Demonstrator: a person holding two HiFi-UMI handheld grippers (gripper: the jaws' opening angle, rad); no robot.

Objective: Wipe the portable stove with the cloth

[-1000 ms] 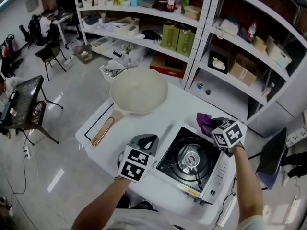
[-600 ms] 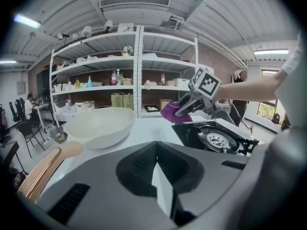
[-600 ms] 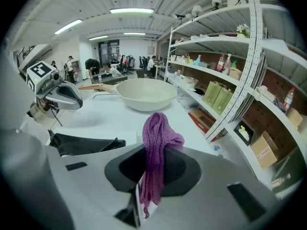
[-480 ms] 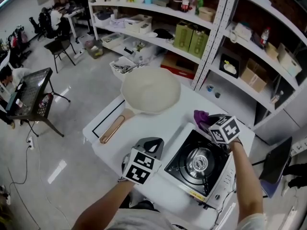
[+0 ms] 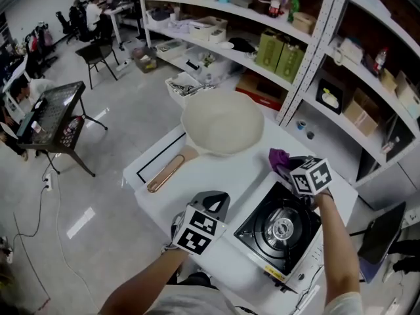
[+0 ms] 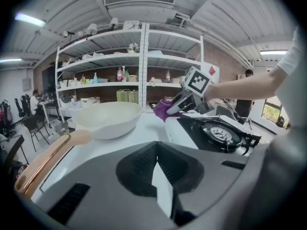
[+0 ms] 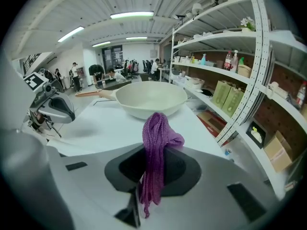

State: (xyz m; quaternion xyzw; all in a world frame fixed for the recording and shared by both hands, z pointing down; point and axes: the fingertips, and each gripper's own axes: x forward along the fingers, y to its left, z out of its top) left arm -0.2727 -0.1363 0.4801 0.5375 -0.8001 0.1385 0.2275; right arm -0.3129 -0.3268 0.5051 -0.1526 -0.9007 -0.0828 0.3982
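The right gripper (image 7: 152, 153) had its jaws clamped on a thin bunch of the cloth (image 7: 156, 128) just beyond the portable stove's (image 5: 261, 240) far corner, and the left gripper's (image 6: 154, 162) jaws were closed and empty, so the dangling cloth might snag the burner grate (image 5: 283, 229) and pull free.

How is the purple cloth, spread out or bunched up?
Bunched up: the cloth hangs crumpled, pinched in the right hand-held gripper.

The right gripper (image 5: 291, 169) holds a purple cloth (image 5: 278, 156) at the far corner of the portable stove (image 5: 279, 231); the left gripper (image 5: 211, 202) hovers just beside the stove's left edge; a cream pan (image 5: 223, 122) sits beyond on the white table (image 5: 220, 172).
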